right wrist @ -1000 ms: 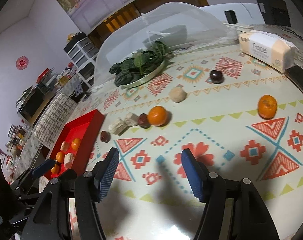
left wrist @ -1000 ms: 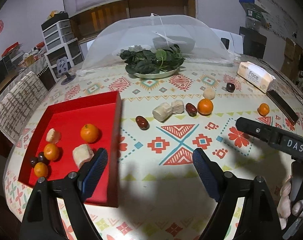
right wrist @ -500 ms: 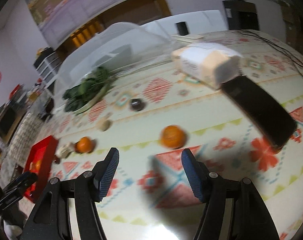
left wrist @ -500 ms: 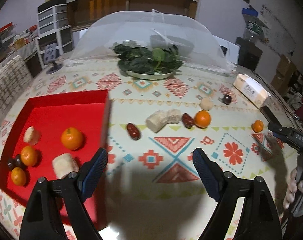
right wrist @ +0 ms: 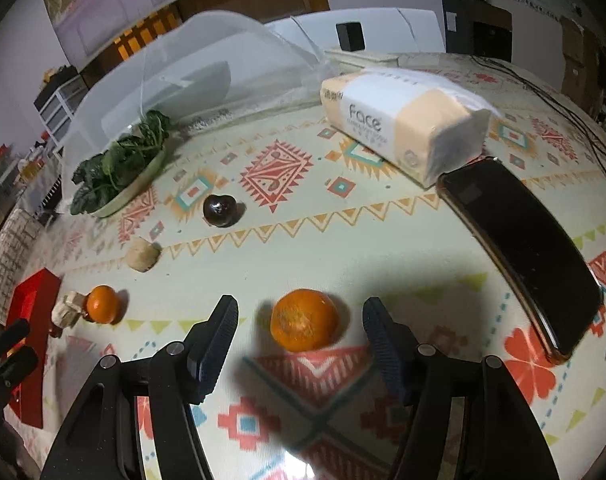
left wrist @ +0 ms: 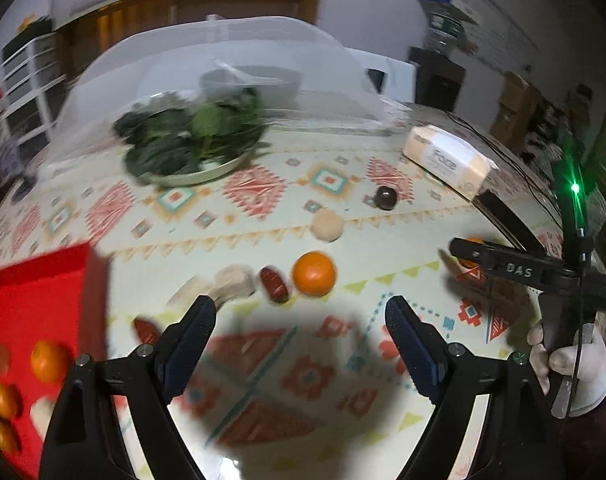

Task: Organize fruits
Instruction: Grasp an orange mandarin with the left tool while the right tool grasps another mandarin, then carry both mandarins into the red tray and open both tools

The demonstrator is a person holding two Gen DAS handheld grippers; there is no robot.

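Table (right wrist: 383,240), covered in a patterned cloth. Lying on it: red tray (left wrist: 39,292); plate of greens (right wrist: 119,176); mesh food cover (left wrist: 223,64); tissue pack (right wrist: 403,128) with black phone (right wrist: 523,252) just beside it; dark plum (right wrist: 220,210); two loose oranges (right wrist: 304,319) (right wrist: 101,304); pale chunks (right wrist: 143,255); red dates (left wrist: 274,284).

Patterned cloth on the worktop (right wrist: 383,248); Face tissue pack (right wrist: 403,120) at far right, black phone (right wrist: 527,256) just beside its near end; plate of leafy greens (right wrist: 119,176) at the edge of a mesh food cover (left wrist: 223,68); possibly a bowl (left wrist: 251,84) beneath it, blurred.
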